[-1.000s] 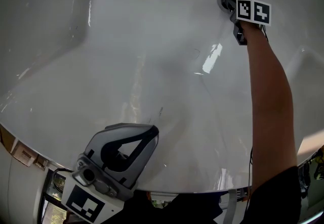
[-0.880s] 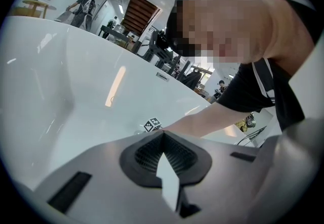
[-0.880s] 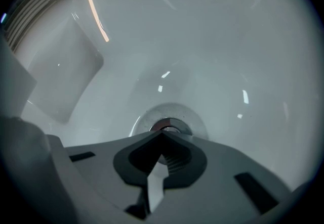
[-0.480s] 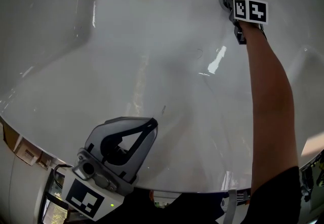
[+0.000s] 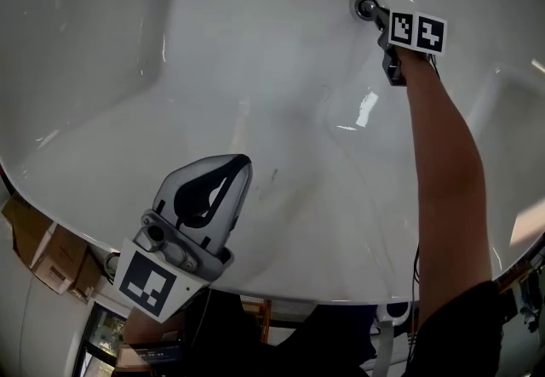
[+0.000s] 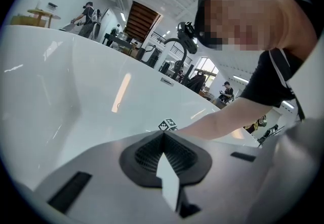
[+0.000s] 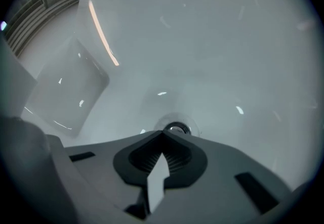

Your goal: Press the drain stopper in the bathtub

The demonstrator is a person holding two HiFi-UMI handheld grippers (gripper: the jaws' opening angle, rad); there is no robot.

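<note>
Right gripper (image 5: 381, 16) reaches down to the drain stopper (image 5: 366, 7) – its jaws are pressed together with nothing between them.

Down at the far end of the white bathtub (image 5: 255, 69) sits the small round shiny stopper, in the tub floor. In the right gripper view the closed tips point right at the stopper, which peeks out just past them; whether they touch it cannot be told. The person's bare arm (image 5: 443, 162) stretches across the tub to hold that gripper there. Left gripper (image 5: 241, 164) hangs over the near side of the tub, well apart from the stopper – its jaws are closed too and hold nothing.
</note>
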